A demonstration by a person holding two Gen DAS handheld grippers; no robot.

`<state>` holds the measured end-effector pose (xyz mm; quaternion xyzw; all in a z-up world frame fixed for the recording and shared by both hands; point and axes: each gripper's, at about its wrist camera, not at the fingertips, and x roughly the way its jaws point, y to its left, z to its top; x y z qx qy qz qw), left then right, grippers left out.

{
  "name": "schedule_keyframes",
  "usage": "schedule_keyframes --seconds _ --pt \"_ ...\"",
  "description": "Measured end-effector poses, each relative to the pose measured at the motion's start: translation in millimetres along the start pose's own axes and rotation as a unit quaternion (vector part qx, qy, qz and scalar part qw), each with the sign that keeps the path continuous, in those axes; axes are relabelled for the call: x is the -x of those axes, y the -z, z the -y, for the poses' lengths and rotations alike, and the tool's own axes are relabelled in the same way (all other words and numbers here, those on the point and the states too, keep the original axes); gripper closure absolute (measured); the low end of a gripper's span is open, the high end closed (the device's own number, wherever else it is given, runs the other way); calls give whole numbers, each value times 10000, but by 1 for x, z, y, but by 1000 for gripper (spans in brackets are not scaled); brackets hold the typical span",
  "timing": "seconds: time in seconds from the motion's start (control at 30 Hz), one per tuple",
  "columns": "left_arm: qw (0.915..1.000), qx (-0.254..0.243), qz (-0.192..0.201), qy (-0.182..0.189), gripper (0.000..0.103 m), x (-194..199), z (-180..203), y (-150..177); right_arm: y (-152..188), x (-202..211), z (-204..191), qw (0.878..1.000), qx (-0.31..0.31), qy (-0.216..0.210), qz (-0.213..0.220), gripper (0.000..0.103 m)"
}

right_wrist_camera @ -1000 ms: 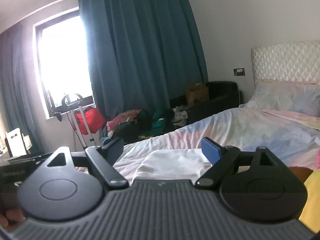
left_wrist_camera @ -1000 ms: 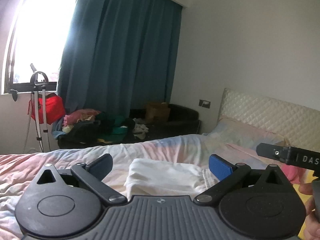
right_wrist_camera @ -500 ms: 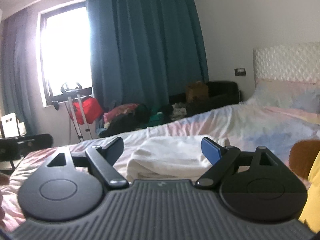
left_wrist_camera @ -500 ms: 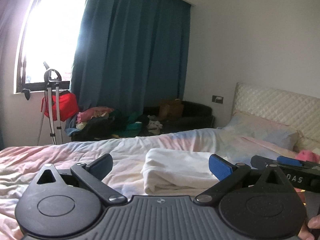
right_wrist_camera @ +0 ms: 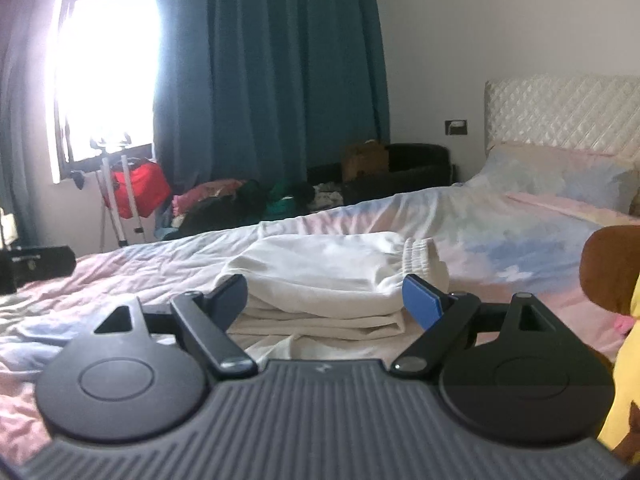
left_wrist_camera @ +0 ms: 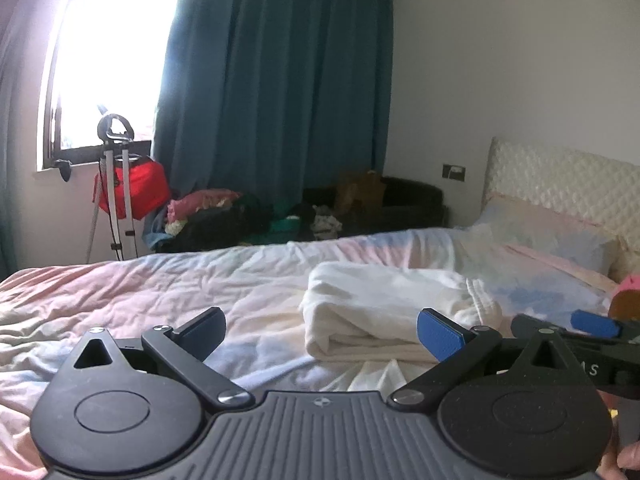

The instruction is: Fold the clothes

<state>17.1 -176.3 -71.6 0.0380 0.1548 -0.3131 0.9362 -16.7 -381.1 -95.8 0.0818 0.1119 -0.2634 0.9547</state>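
A white garment (left_wrist_camera: 384,312) lies folded in a neat stack on the pastel bedsheet (left_wrist_camera: 160,300); it also shows in the right wrist view (right_wrist_camera: 332,284). My left gripper (left_wrist_camera: 322,330) is open and empty, a little in front of and left of the stack. My right gripper (right_wrist_camera: 326,300) is open and empty, just in front of the stack, its jaws standing either side of the stack's near edge. The right gripper's blue pad (left_wrist_camera: 592,322) shows at the right edge of the left wrist view.
A pillow (right_wrist_camera: 560,176) and a quilted headboard (right_wrist_camera: 560,112) are at the right. A brown and yellow plush toy (right_wrist_camera: 612,272) lies at the right edge. Beyond the bed stand a pile of clothes (left_wrist_camera: 224,220), a red bag on a stand (left_wrist_camera: 132,188) and a teal curtain (left_wrist_camera: 276,92).
Both grippers have come lower and closer to the folded white garment, and both views have swung slightly left. Both stay open.
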Motion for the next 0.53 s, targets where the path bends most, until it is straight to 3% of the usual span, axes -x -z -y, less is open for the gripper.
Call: schedule_keyframes --seconds 0.53 --pt "9999 -78 -78 -35 0 -2 2 10 2 -3 -8 9997 150 151 -153 17"
